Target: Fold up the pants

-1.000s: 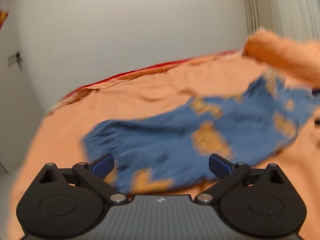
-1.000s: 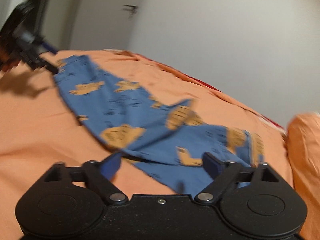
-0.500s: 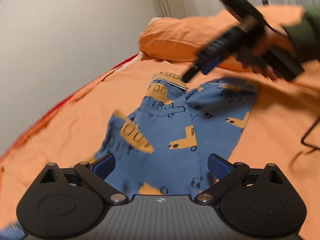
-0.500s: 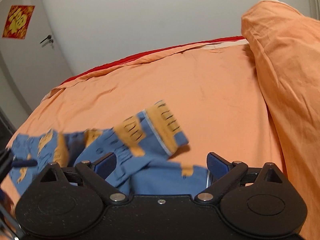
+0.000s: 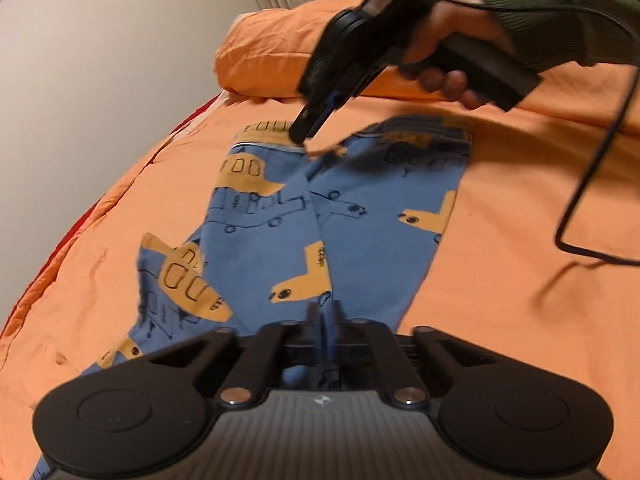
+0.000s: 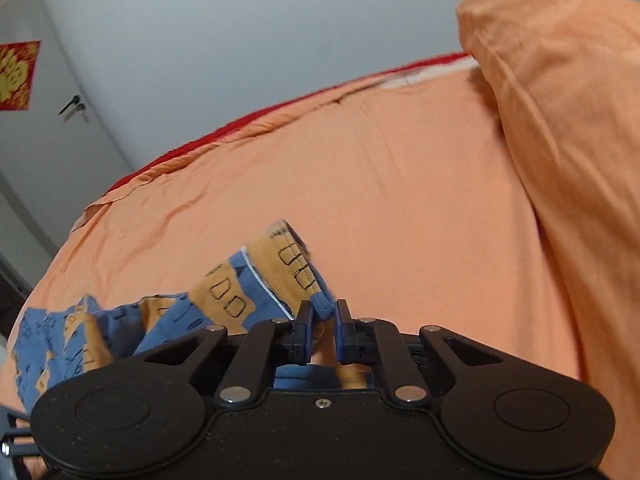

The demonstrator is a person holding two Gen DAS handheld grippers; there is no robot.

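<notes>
Blue pants (image 5: 360, 216) with orange vehicle prints lie spread on the orange bed sheet (image 5: 500, 300). My left gripper (image 5: 325, 316) is shut on the near edge of the pants. My right gripper (image 6: 321, 312) is shut on the far end of the pants (image 6: 280, 276), by an orange-printed hem. In the left wrist view the right gripper (image 5: 308, 126) shows at the far end of the pants, held by a hand in a green sleeve (image 5: 552, 12).
An orange pillow (image 6: 560, 120) lies at the head of the bed; it also shows in the left wrist view (image 5: 268, 56). A black cable (image 5: 592, 184) hangs over the sheet at the right. A white wall (image 6: 280, 20) and a door with a handle (image 6: 74, 104) stand beyond the bed.
Both grippers were open and have closed on the pants, the left on the near edge and the right on the far end. Both have moved closer to the cloth.
</notes>
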